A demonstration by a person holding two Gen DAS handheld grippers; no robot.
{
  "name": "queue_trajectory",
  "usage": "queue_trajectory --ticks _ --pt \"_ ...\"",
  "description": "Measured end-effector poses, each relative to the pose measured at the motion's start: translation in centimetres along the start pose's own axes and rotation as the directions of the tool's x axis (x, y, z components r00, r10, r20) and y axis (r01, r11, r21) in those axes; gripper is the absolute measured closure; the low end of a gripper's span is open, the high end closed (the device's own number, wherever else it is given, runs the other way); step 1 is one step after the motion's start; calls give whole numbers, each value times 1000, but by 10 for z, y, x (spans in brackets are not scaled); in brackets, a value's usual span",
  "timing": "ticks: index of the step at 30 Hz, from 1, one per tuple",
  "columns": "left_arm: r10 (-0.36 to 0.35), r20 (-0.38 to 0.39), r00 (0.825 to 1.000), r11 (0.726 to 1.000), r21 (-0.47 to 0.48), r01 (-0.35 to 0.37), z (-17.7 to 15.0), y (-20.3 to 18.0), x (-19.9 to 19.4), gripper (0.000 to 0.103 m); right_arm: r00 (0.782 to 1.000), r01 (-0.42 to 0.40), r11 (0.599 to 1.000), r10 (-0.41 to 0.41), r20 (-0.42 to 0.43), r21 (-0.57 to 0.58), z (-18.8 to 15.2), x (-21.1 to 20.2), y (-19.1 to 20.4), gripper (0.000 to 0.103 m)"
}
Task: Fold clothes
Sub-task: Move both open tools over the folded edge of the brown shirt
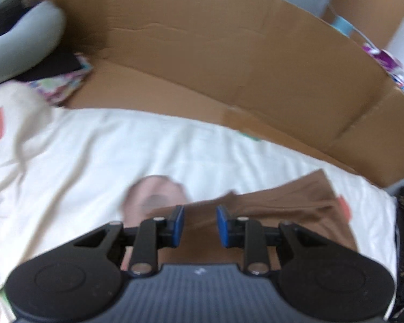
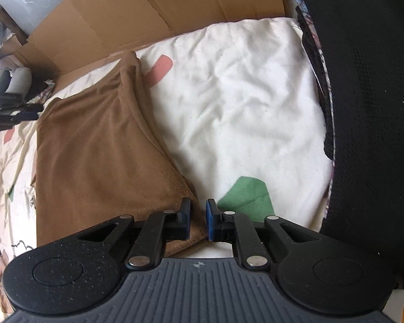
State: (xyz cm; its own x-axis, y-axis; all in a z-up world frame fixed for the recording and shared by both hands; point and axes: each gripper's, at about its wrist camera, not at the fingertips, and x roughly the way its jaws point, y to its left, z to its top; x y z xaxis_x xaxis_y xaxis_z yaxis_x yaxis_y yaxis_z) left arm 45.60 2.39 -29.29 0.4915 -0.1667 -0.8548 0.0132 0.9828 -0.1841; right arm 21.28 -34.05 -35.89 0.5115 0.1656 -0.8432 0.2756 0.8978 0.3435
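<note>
A brown garment [image 2: 94, 148] lies folded and flat on a white bedsheet [image 2: 229, 107] with coloured patches. In the right wrist view my right gripper [image 2: 198, 207] sits at the garment's near right corner, its narrow jaws closed on that corner. My left gripper [image 2: 27, 113] shows at the far left, just beyond the garment's far corner. In the blurred left wrist view the left gripper [image 1: 199, 212] hovers over the garment's edge [image 1: 282, 210]. Its blue pads stand apart, and the cloth lies below them, not pinched.
A flattened cardboard box [image 1: 202, 53] stands along the far side of the bed [image 2: 121, 13]. A black mesh fabric mass [image 2: 363, 107] borders the sheet on the right. A grey cushion [image 1: 21, 43] and patterned cloth [image 1: 64, 86] lie at the far left.
</note>
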Motion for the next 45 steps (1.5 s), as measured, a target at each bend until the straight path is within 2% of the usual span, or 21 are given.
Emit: queue_trajectory --ticks 5,11,18,21,24,28,30,32,34,37,41,45 --pt "11 -17 1000 999 -52 -12 -11 26 5 73 1000 12 1000 -12 -10 -12 -3 0 2 92" --pt "1 -31 1000 994 -110 -4 -21 41 31 73 999 18 1000 -19 -36 -21 1 -2 4 92" --pt "-24 -25 999 993 -115 21 -21 46 40 76 999 0 999 -2 -39 -47 4 -15 6 92" --pt "-30 -30 999 992 -124 26 -22 51 34 66 999 -24 999 22 -35 -44 3 -19 6 90" --pt "-33 -34 999 992 -126 29 -24 55 21 66 999 -38 998 37 -18 -45 4 -23 7 90" --pt "-45 10 999 993 -104 46 -34 56 -12 66 998 -62 997 62 -5 -35 8 -21 8 90" --pt "-61 12 998 993 -103 62 -45 54 -26 65 998 -61 997 61 -9 -41 10 -19 11 89" --pt "-78 10 997 991 -108 78 -57 52 -38 60 998 -56 997 55 -14 -57 12 -16 15 83" --pt "-94 8 995 989 -112 95 -69 50 -51 56 999 -49 996 49 -4 -79 14 -16 19 68" --pt "-111 -5 994 983 -151 109 -92 48 -62 56 999 -50 993 51 5 -106 17 -14 26 68" --pt "-151 -60 987 959 -251 131 -121 49 -70 56 999 -44 990 45 5 -132 19 -9 32 68" --pt "-147 -92 985 963 -240 121 -143 40 -79 55 999 -33 990 33 0 -134 18 -3 34 68"
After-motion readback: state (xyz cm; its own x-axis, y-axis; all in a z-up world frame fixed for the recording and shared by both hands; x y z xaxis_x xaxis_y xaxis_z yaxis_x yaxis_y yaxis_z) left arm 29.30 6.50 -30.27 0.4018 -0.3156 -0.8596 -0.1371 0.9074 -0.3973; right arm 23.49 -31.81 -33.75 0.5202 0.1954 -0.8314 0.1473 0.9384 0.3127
